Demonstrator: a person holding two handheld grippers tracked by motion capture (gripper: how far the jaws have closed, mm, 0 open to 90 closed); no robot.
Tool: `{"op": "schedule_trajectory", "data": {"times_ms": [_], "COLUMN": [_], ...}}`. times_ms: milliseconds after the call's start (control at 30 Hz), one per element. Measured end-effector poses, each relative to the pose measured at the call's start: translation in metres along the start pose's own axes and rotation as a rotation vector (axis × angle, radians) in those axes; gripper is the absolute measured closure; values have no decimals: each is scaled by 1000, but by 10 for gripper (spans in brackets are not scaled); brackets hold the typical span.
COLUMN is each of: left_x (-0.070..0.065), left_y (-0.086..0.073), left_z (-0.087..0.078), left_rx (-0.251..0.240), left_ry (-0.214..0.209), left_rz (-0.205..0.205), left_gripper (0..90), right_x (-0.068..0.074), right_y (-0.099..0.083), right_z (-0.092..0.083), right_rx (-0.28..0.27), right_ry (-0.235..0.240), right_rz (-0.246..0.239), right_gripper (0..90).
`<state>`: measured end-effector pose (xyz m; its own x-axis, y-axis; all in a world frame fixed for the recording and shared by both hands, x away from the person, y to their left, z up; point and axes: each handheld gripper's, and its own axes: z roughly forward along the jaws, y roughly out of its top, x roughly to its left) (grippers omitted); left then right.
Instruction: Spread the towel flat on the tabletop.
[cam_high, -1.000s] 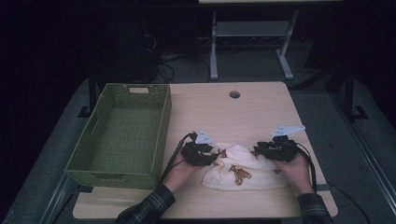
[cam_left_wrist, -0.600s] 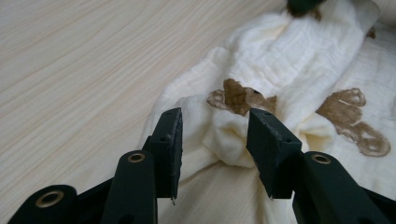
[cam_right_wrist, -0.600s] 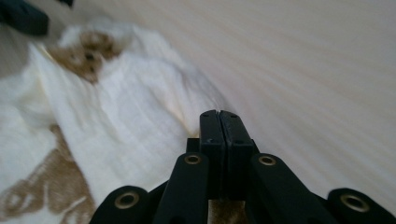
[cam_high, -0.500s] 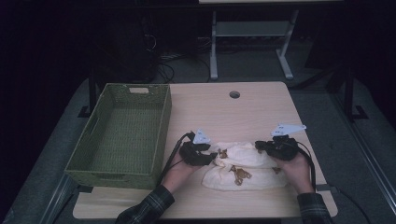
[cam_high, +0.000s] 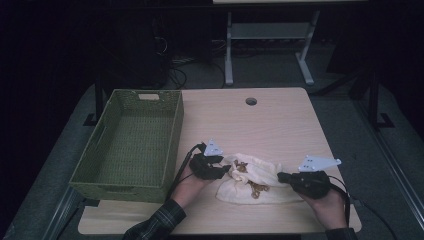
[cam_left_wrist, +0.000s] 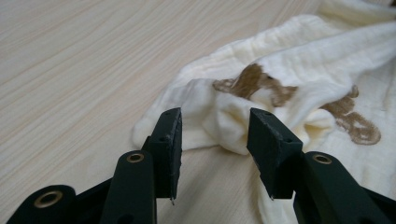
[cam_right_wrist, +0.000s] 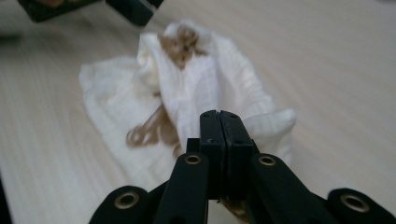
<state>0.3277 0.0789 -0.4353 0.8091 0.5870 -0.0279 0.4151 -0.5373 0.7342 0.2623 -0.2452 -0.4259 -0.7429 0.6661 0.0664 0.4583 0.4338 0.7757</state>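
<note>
Tongs first: the right gripper (cam_right_wrist: 219, 122), low in the right gripper view, has its jaws pressed together on a fold at the near edge of the cloth (cam_right_wrist: 205, 88). The left gripper (cam_left_wrist: 215, 135) has just been opening; its jaws stand apart, a bunched fold of cloth (cam_left_wrist: 299, 74) between them, whether touched I cannot tell. In the high view the cream cloth with brown marks lies lower centre on the table (cam_high: 280, 120), between both grippers. A green basket (cam_high: 131, 145) sits left of them.
</note>
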Motion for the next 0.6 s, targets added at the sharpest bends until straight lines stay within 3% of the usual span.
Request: {"op": "schedule_trajectory", "data": {"times_ms": [167,233,333,433,600], "left_x": [0,1,3,4,6], "left_y": [-2,-2,-3,-4,-5], "left_z": [2,3,3,4,6], "left_rx": [8,11,12,15,21], "left_ry": [0,1,3,7,12], "left_rz": [0,-4,-4,-9,-10], "left_gripper": [546,546,545,545,545], "right_x": [5,5,1,-13,-35], "right_y": [-23,-26,-22,-17,-25], "right_z": [7,9,1,-14,-18], "right_rx": [78,91,34,-20,-10], "right_ry": [22,19,-6,-60,-88], "right_rz": [41,39,41,63,119], "right_gripper": [879,833,778,753,750]}}
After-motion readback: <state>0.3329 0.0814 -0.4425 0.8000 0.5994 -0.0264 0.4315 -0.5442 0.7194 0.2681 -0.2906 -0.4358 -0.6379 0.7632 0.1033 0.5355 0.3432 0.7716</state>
